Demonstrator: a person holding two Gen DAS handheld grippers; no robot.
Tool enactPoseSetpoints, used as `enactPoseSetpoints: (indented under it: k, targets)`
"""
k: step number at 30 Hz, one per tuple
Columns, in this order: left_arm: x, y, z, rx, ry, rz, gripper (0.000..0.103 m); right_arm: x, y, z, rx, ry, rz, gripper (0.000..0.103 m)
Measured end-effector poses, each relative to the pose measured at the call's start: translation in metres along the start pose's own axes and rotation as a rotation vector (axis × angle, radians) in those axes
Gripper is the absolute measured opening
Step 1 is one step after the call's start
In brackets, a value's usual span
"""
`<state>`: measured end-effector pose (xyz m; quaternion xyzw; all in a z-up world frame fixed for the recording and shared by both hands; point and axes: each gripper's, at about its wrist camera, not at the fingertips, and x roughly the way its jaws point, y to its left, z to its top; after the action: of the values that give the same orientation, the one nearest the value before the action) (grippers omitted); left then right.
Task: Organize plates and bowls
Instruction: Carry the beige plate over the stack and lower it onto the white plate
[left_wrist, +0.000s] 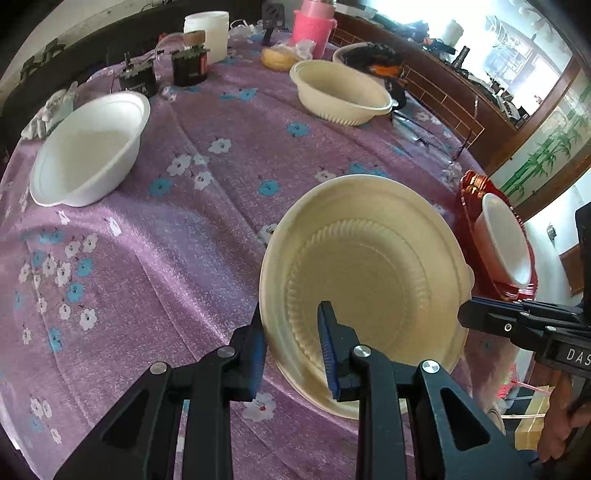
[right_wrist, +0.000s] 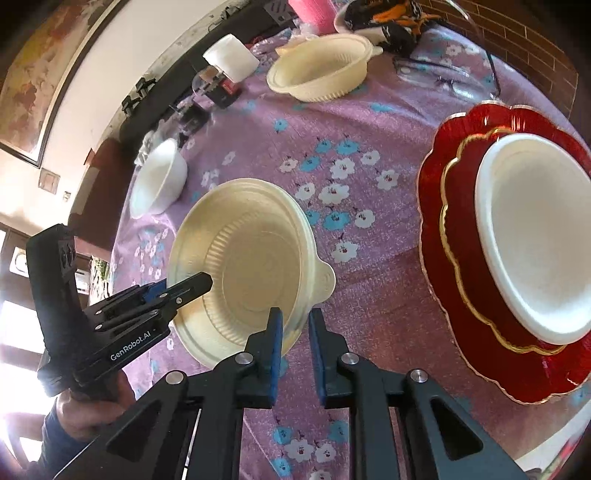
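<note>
A cream ribbed bowl (left_wrist: 365, 280) sits on the purple flowered cloth; it also shows in the right wrist view (right_wrist: 251, 258). My left gripper (left_wrist: 291, 332) straddles its left rim, one finger outside and one inside, with a gap between the pads. My right gripper (right_wrist: 295, 332) straddles the bowl's near right rim, jaws a little apart. A white bowl (right_wrist: 535, 236) sits on stacked red plates (right_wrist: 443, 206) at the right. Another white bowl (left_wrist: 88, 147) and a second cream bowl (left_wrist: 340, 92) stand farther off.
At the table's back stand a white tub (left_wrist: 208, 33), a pink container (left_wrist: 312, 26), dark small devices (left_wrist: 188, 62) and a black-orange cloth (left_wrist: 376, 59). Eyeglasses (right_wrist: 432, 70) lie near the far right edge.
</note>
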<state>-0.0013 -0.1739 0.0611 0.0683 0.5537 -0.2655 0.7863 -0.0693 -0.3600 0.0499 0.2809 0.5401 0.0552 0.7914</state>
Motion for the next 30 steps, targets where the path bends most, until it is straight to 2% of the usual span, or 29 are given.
enactPoseSetpoints:
  k: [7,15,30]
  targets:
    - [-0.014,-0.016,0.004,0.021,-0.026,-0.011,0.025,-0.025,0.001,-0.001,-0.018,-0.048,-0.005,0.016]
    - [-0.022,-0.059,0.021,0.086,-0.051,-0.049,0.025,-0.066,-0.018,-0.002,0.013,-0.110,-0.017,0.016]
    - [0.006,-0.189,0.056,0.274,-0.009,-0.125,0.028,-0.143,-0.107,-0.007,0.177,-0.183,-0.105,0.016]
